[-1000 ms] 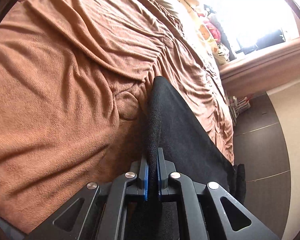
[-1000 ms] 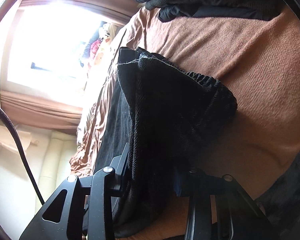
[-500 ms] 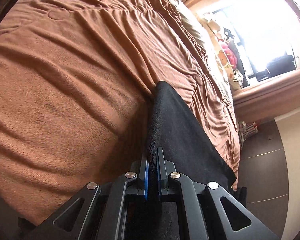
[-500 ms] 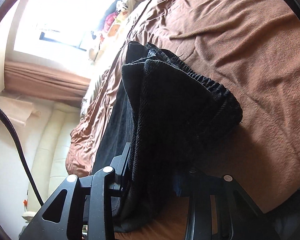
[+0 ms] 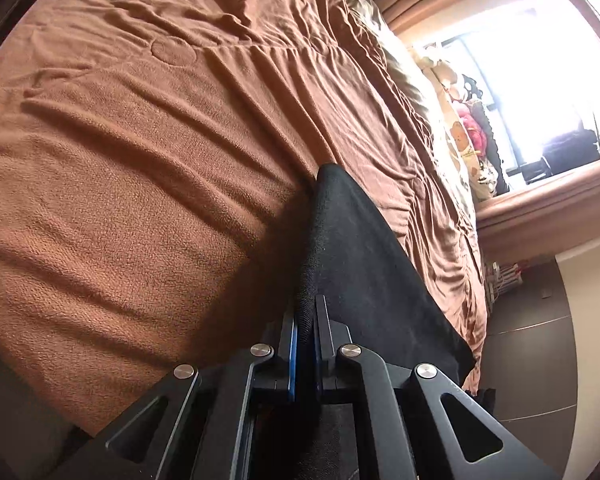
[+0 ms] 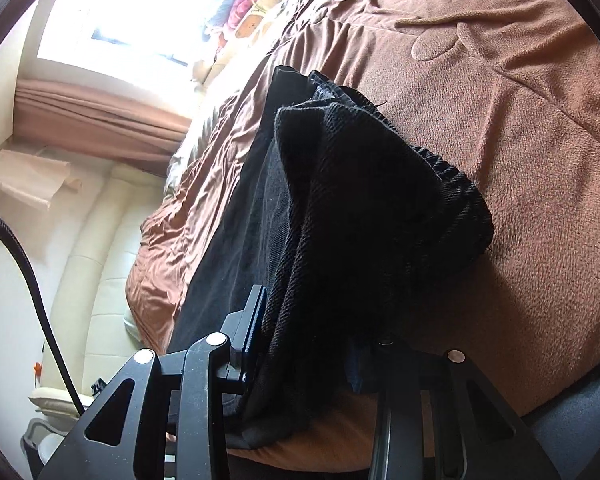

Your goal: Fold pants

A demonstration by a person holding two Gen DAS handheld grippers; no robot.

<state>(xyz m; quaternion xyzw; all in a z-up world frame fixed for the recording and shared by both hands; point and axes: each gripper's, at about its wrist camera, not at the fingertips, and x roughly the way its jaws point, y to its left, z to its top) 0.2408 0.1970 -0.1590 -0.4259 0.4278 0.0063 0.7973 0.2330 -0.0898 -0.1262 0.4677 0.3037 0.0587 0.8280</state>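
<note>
The black pants (image 5: pixel 360 264) hang over a brown blanket-covered bed (image 5: pixel 140 168). My left gripper (image 5: pixel 304 320) is shut on a thin edge of the pants, which stretch taut ahead from the blue pads. In the right wrist view my right gripper (image 6: pixel 312 320) is shut on a thick bunch of the pants (image 6: pixel 360 208), with the ribbed elastic waistband (image 6: pixel 452 184) bulging out to the right. The right finger is mostly hidden by the fabric.
The brown blanket (image 6: pixel 500 100) is wrinkled. Patterned pillows and soft toys (image 5: pixel 468 136) lie at the bed's far end under a bright window (image 6: pixel 132 12). Dark floor (image 5: pixel 532 360) runs beside the bed. A cream padded headboard or sofa (image 6: pixel 96 260) and a black cable (image 6: pixel 32 292) are on the left.
Both grippers have carried the pants across the bed, away from the dark clothes pile seen earlier. The bed surface has slid past in both views. Both grips are unchanged.
</note>
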